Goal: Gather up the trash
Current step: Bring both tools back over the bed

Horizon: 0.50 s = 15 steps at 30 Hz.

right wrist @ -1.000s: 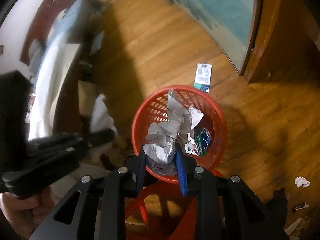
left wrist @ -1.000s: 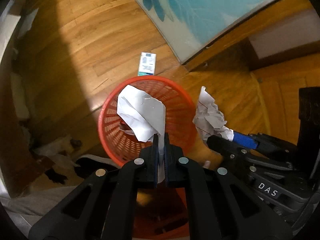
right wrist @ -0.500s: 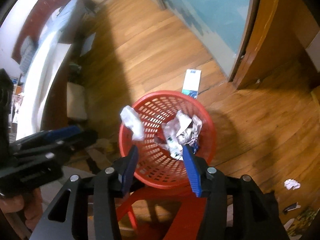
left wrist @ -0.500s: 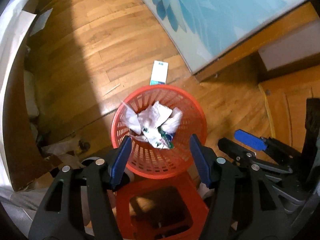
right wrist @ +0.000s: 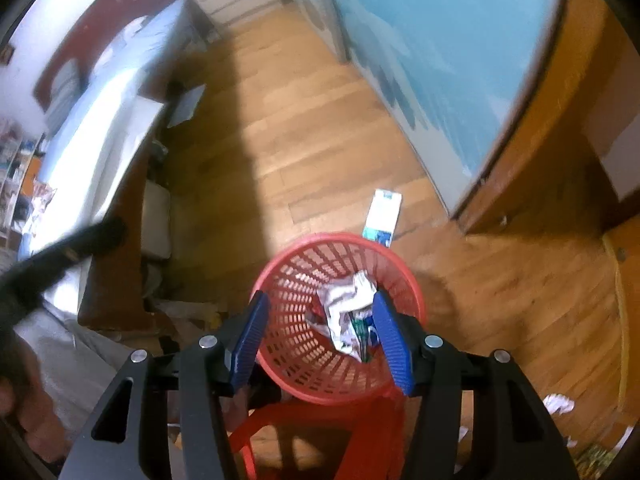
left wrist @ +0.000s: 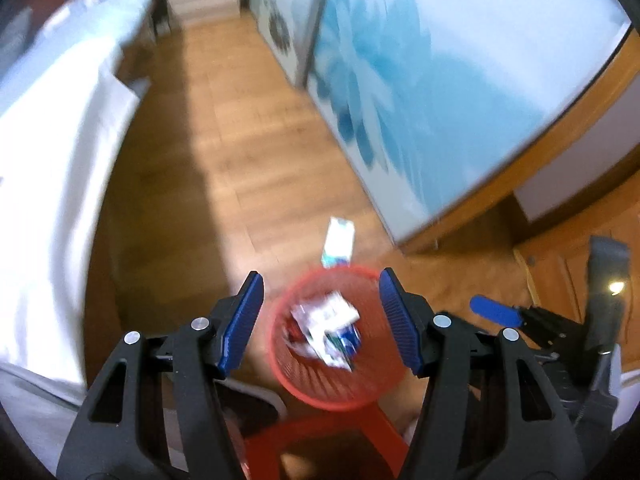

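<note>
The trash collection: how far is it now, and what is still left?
Done: crumpled paper and wrappers lie inside the red basket. In hand: nothing; the left gripper and right gripper are open, the right's jaws just opening. Left: a blue-white carton behind the basket and a paper scrap on the floor.

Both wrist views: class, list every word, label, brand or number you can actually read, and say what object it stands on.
No text can be read in either view.
Flat carton on the floor behind the red basket: print is there, too blurred to read.
Wrappers among the crumpled paper in the basket: coloured print, too small to read.
Left gripper and right gripper: no lettering shows.
</note>
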{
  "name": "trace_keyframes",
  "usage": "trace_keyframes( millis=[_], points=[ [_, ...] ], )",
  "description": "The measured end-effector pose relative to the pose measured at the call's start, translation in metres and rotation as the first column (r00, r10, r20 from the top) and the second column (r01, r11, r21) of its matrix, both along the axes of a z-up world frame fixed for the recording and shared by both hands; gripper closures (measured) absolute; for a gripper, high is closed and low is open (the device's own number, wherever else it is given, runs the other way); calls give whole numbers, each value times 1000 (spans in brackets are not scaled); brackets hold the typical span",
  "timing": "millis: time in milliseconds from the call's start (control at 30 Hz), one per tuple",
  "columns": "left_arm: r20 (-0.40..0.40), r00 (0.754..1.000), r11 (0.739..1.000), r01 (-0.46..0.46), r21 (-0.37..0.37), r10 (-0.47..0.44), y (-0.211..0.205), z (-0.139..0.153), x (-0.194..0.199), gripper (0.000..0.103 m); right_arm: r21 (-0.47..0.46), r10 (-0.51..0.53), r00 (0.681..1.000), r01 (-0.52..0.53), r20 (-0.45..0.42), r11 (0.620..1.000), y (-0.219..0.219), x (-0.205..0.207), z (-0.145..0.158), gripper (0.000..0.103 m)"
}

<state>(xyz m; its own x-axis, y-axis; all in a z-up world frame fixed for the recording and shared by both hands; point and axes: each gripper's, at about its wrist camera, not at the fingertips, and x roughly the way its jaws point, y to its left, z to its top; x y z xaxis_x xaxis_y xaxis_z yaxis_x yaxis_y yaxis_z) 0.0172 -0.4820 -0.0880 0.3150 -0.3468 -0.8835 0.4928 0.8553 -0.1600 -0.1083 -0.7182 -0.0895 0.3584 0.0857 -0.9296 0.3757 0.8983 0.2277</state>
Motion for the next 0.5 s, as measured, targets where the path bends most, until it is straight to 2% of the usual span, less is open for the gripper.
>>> trace_keyframes(
  millis=[133, 200, 267, 300, 433, 467, 500],
  points=[
    [128, 991, 999, -48, -15, 50, 44, 44, 7, 42, -34, 75, 995, -73, 69, 997, 36, 25, 31, 42],
    [189, 978, 996, -90, -27, 93, 77, 67, 11, 42, -47, 116, 988, -112, 104, 993, 57, 39, 46, 39],
    [235, 957, 985, -158, -73, 171, 121, 88, 16, 31, -61, 167, 975, -159, 149, 985, 87, 56, 64, 35],
    [249, 948, 979, -182, -90, 199, 137, 94, 18, 30, -67, 194, 966, -185, 170, 980, 104, 66, 72, 35],
    [311, 885, 936, -309, -167, 347, 223, 113, 21, 24, -73, 272, 933, -262, 235, 962, 166, 96, 96, 35],
    [328, 856, 916, -357, -184, 400, 254, 114, 22, 24, -73, 292, 922, -282, 255, 957, 185, 105, 103, 34],
    [332, 840, 903, -384, -191, 428, 271, 113, 21, 23, -76, 313, 910, -304, 273, 950, 204, 114, 109, 33]
  ],
)
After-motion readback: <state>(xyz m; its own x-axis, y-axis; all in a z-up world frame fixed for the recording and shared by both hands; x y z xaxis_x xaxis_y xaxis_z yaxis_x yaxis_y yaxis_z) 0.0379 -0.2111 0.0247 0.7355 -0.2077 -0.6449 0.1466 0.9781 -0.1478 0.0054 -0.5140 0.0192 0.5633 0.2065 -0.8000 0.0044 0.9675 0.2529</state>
